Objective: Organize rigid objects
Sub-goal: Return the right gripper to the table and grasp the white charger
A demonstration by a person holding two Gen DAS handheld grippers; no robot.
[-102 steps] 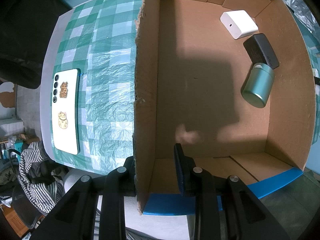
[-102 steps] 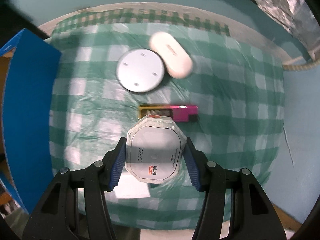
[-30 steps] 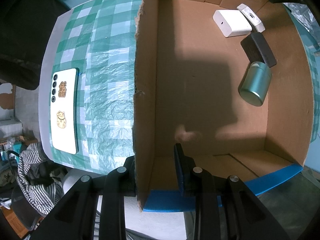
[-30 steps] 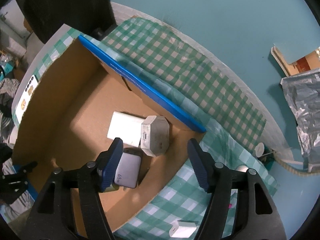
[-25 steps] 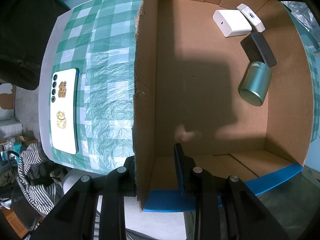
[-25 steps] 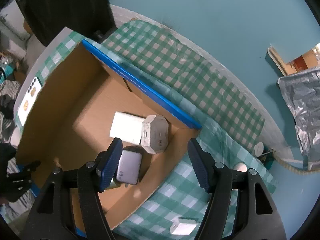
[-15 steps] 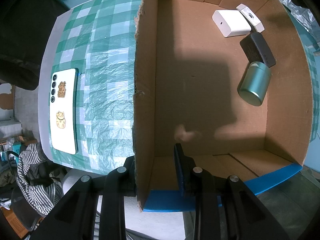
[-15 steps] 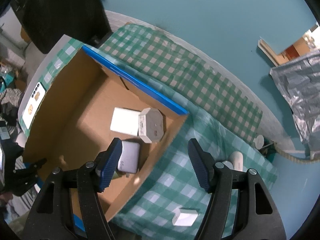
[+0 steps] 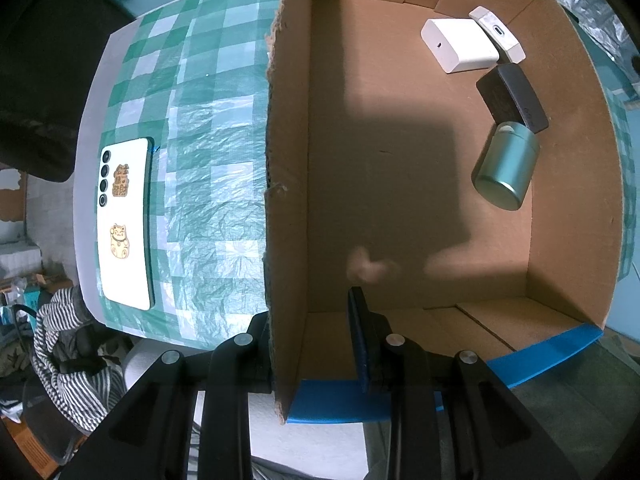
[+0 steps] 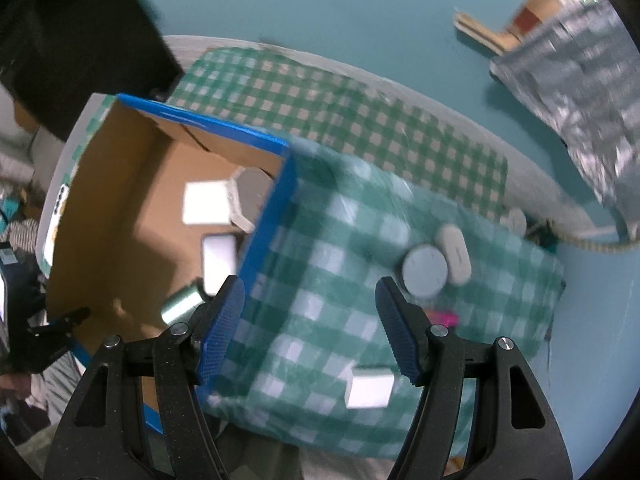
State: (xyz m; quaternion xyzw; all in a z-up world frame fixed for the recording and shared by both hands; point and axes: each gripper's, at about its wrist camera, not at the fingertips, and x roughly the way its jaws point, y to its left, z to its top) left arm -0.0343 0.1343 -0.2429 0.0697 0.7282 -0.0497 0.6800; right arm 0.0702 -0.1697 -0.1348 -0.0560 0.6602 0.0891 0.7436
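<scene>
Green-checked tablecloth (image 10: 320,280): left gripper (image 9: 308,336) clamps the cardboard box (image 9: 288,160) wall; right gripper (image 10: 308,328), wide and empty, hovers nearest the white block (image 10: 369,390) just ahead-right, grey disc (image 10: 424,272) farther.

Teal wall (image 10: 320,20); green checked tablecloth (image 10: 360,128); striped fabric (image 9: 68,344) below table.

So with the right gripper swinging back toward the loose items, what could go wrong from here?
The grey disc and white oval case look to be touching, so grabbing one may shove the other. The right gripper hangs open close to the cardboard box rim and might clip it. The left gripper pinches only a torn wall, which could bend.
</scene>
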